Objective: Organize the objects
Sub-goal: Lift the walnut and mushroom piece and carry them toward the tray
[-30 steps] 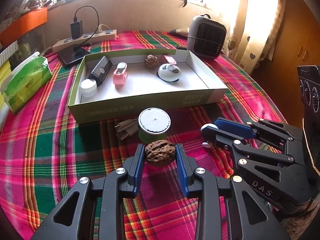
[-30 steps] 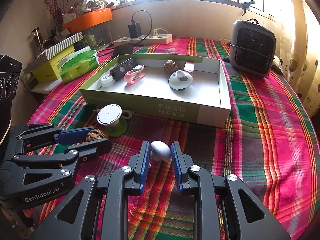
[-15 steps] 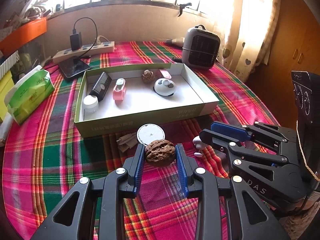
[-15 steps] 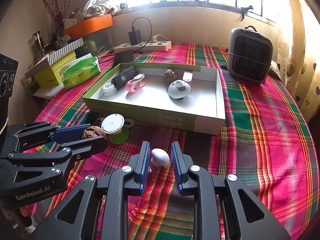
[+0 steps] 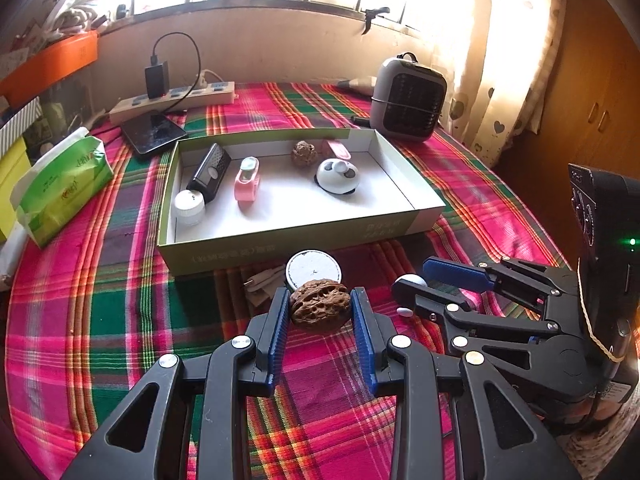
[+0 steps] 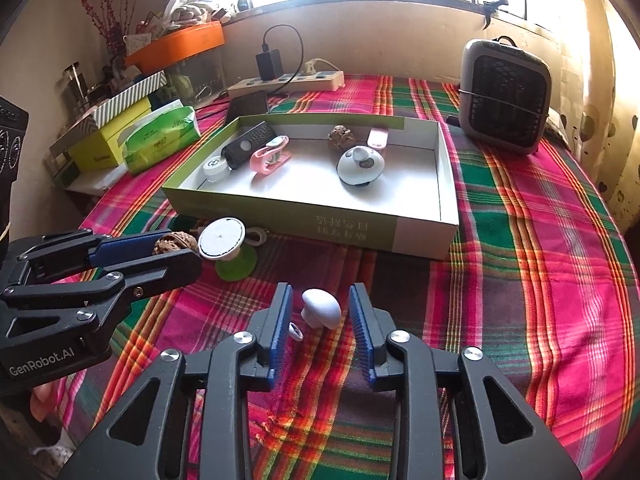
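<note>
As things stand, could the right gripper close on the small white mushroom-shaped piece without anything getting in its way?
Probably yes. The white mushroom-shaped piece already sits between the open fingers of the right gripper, with bare cloth on both sides. Only a tiny white ring lies by the left finger, and it might get nudged.

My left camera looked forward along its fingers, low and close over the plaid tablecloth [image 5: 100, 280], toward the window. My right camera faced the same way from just beside it. Both shared the green box [image 5: 280, 252] [image 6: 280, 216] and, perhaps, most of the table beyond.
</note>
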Available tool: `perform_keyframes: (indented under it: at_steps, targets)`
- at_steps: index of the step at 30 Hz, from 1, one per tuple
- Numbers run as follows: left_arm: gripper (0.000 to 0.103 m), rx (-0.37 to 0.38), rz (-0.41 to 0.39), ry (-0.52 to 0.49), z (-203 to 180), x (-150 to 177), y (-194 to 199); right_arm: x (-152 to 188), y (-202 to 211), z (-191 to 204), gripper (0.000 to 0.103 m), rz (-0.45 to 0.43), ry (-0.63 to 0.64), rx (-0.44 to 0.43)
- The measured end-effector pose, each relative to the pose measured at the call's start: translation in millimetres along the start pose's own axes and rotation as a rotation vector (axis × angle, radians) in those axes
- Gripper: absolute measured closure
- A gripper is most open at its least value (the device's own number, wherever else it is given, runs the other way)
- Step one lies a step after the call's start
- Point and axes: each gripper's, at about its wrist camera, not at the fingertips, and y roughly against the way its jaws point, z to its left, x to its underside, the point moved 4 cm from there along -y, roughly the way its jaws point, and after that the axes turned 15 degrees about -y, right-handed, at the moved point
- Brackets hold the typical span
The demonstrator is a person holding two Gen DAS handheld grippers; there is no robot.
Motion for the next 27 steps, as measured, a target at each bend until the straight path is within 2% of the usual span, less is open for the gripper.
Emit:
perform_keyframes:
  at_steps: [11, 15, 27]
  targets:
    - [0.074, -0.005, 0.003, 0.008, 2.1, 1.0, -0.7, 2.6, -9.1, -3.3, 0.065, 0.028, -0.020, 0.024]
    - [0.074, -0.007, 0.006, 0.008, 2.5, 1.0, -0.7, 3.6, -9.2, -1.3, 0.080, 0.023, 0.002, 0.031]
    - [0.074, -0.005, -0.004, 0.003, 2.3, -3.7, 0.5, -3.1, 2.2, -0.6, 0.080, -0.016, 0.004, 0.031]
